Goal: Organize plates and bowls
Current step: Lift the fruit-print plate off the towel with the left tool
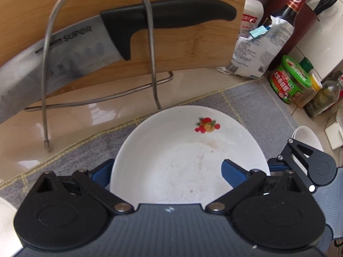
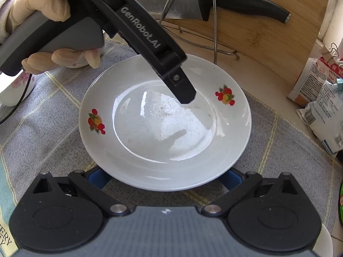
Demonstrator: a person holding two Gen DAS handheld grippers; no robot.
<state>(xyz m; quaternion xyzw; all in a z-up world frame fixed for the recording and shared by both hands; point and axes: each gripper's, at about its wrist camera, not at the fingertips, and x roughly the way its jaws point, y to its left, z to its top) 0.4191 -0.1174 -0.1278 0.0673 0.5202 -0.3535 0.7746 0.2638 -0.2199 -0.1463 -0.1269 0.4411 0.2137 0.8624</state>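
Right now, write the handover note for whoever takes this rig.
Left gripper: jaws open, one finger over the plate, gripping nothing.
Right gripper: jaws open, either side of the plate's near rim.
Plate lies flat on the mat, in front of the wire rack; a bowl sits at the mat's left edge.
Done: nothing visibly put away.
Left: grip the plate, probably rack it, then the bowl.

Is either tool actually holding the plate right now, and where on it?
Nothing is held. Left tool is open, one finger over the plate; right tool is open at its near rim, not clamped.
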